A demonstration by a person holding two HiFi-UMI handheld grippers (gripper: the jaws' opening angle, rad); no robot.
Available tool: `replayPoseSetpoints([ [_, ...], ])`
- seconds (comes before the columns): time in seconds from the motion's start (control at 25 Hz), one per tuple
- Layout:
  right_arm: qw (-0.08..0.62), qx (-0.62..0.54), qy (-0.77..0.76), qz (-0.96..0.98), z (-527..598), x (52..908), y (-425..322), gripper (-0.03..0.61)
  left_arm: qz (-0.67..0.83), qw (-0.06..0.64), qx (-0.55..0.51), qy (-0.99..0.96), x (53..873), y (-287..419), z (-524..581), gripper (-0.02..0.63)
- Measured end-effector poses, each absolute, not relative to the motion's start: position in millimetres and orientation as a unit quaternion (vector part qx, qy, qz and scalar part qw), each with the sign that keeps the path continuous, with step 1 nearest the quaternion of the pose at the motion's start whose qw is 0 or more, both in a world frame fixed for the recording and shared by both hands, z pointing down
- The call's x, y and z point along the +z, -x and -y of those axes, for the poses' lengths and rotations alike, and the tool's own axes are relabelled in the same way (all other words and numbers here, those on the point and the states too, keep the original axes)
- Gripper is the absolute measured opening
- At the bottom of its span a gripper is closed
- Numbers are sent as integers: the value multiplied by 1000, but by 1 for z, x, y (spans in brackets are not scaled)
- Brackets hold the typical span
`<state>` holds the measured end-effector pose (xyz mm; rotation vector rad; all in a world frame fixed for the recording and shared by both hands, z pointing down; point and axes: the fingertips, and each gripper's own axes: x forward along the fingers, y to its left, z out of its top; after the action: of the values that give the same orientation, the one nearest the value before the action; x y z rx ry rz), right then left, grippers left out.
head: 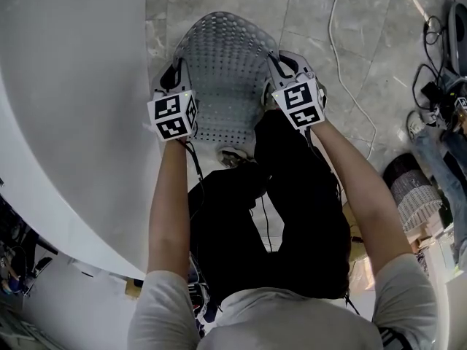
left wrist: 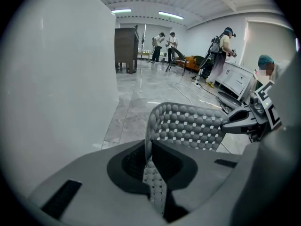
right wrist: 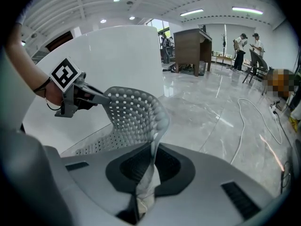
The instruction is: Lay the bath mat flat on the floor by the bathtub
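Head view: a person stoops over a grey perforated bath mat (head: 222,71), slung between the left gripper (head: 175,75) and the right gripper (head: 281,63), each clamped on a side edge. The white bathtub (head: 66,86) stands just outside the left gripper, with marble floor (head: 365,64) beyond the right one

Left gripper view: the jaws are pinched on the mat's edge, and the studded sheet curls up ahead of them towards the other gripper

Right gripper view: the jaws are likewise closed on the opposite rim, and the mat bows away towards its partner

The mat looks light, rubbery and floppy, so gripping both side edges seems the way to keep it spread. Whether its far end touches the tiles cannot be told
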<state>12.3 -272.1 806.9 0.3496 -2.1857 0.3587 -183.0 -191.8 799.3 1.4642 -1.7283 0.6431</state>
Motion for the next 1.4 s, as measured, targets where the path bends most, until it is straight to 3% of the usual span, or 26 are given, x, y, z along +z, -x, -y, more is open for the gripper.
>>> replayPoseSetpoints([
  [0.48, 425, 138, -167, 879, 301, 856, -2, 21, 688, 364, 244, -579, 849, 204, 240, 26],
  [1.04, 380, 72, -229, 893, 312, 898, 1, 21, 661, 249, 264, -657, 882, 212, 252, 28],
  [1.4, 374, 49, -257, 890, 296, 881, 11, 21, 657, 288, 200, -667, 893, 228, 248, 28],
])
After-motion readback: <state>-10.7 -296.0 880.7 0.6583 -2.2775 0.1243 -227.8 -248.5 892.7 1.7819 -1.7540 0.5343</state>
